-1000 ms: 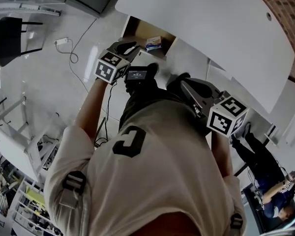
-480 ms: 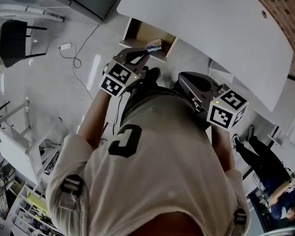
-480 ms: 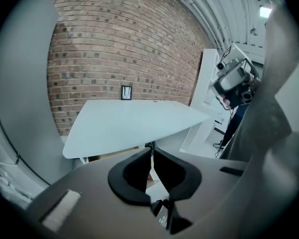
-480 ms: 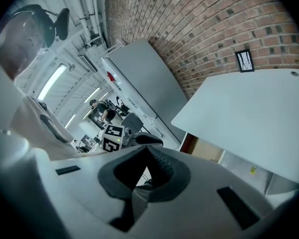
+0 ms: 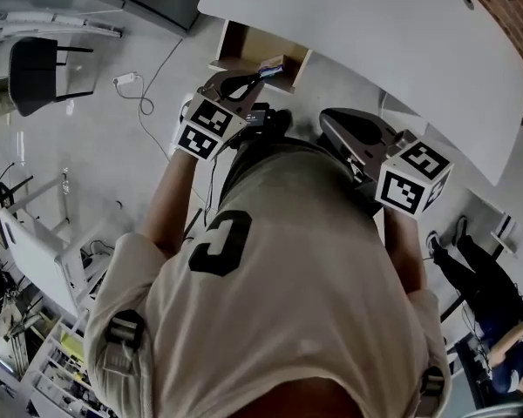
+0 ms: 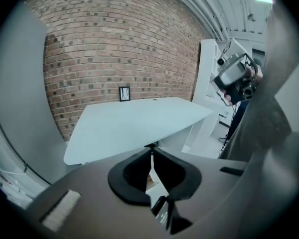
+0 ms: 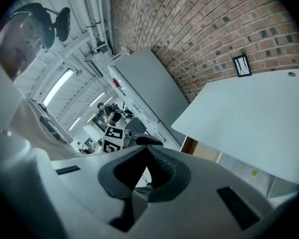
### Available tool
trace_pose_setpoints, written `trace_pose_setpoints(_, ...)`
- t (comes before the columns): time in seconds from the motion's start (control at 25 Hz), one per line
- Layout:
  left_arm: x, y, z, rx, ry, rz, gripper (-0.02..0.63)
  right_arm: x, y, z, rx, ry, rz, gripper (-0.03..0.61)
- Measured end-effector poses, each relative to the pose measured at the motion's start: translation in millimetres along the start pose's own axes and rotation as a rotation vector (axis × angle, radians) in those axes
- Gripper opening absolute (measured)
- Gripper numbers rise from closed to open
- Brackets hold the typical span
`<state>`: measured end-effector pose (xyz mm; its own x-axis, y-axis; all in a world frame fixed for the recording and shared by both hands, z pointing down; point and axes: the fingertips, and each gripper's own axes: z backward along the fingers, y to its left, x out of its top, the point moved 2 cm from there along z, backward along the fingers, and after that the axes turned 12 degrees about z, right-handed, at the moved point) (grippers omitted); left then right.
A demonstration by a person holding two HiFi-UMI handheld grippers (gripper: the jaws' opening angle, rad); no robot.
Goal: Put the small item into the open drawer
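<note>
A: Where's the small blue-and-white box?
B: It lies in the open wooden drawer, beside the left tool; that and the right tool are closed, empty. Placing seems done; next, draw back.

Bright even light, fisheye-warped edges

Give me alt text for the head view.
A person seen from above holds two grippers. The left gripper, jaws shut, reaches the open drawer under a white table, its tips by a small item; the right gripper is away from the drawer.
</note>
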<state>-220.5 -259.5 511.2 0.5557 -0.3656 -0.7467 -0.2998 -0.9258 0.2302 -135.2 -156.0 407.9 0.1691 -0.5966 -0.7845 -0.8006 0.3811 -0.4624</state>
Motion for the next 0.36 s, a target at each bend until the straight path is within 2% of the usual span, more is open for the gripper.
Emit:
trace_pose_setpoints(0.16,13,-10,-1,-0.034,-0.058,0.109,0.016,-5,-4,10,0.02,-0.007,-0.013,0.002)
trace_pose_setpoints(0.36,23,-10,-8,-0.001,-0.064,0.087,0.017,1,-11,19,0.029,-0.003,0.025,0.002)
